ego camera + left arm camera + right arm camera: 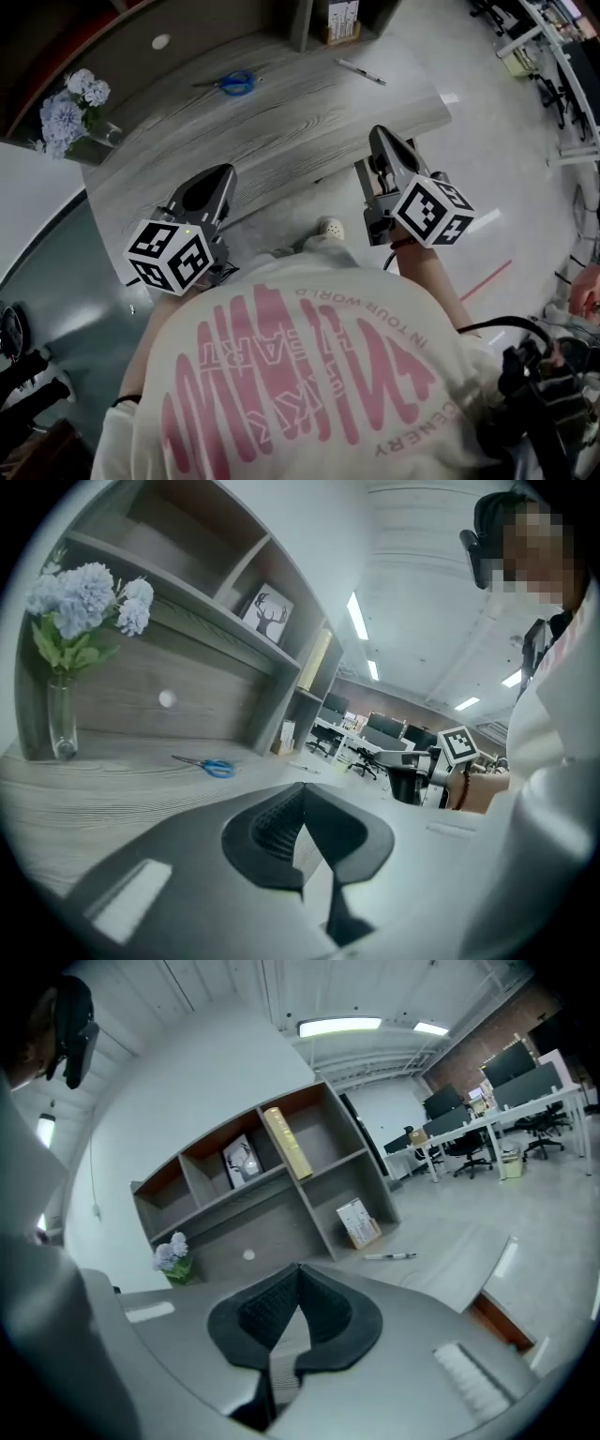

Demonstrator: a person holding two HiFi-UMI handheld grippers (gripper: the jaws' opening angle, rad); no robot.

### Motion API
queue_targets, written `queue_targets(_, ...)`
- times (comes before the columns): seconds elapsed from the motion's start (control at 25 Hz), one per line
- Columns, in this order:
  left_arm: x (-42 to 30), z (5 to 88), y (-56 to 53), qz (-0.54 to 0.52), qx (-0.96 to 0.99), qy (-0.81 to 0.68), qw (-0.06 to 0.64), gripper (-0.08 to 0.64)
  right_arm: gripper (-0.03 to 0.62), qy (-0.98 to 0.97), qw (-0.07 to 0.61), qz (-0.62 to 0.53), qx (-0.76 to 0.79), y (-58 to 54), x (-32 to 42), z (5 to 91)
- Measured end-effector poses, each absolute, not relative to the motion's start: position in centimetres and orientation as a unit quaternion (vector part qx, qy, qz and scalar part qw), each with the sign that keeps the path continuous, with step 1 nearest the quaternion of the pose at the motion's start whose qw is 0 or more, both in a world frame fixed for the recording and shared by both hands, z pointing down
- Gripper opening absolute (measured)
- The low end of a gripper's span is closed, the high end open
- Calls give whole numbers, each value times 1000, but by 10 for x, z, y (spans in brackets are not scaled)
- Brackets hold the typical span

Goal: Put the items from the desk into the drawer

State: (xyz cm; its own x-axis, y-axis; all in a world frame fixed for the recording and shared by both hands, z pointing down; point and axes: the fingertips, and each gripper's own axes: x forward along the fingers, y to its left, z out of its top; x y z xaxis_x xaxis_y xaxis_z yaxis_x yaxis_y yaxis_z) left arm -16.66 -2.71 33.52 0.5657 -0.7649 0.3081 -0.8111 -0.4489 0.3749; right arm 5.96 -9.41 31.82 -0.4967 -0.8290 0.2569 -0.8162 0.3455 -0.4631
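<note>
Blue-handled scissors [234,82] lie far back on the grey wooden desk [281,122], and a pen [361,71] lies at its back right. Both tools hover over the desk's near edge, well short of either item. My left gripper [223,174] is shut and empty; its own view shows the scissors [211,766] ahead to the left of the meeting tips [300,787]. My right gripper [379,133] is shut and empty too, and the pen [391,1256] lies beyond its tips [300,1267] to the right. I cannot make out a drawer in any view.
A glass vase of pale blue flowers [70,117] stands at the desk's left end. A shelf unit at the back holds a small box [342,21], a yellow book [286,1143] and a framed picture [267,614]. Open office floor [497,141] lies to the right.
</note>
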Motion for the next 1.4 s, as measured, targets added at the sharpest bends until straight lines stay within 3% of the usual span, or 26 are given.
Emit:
queue_targets(0.48,-231,323,15,26,842,-490,225,18,5,872,-23,-256,-416,-53,-38,318)
queue_targets(0.76,-243,323,27,37,847,-488,208,18,5,878,-32,-248,-408,-50,-53,311)
queue_targets(0.96,-247,317,26,-11,846,-487,218,20,5,872,-34,-256,-416,-52,-48,311)
queue_targets(1.4,-268,321,20,-31,808,-543,226,20,5,880,-89,-249,-394,-83,-60,316)
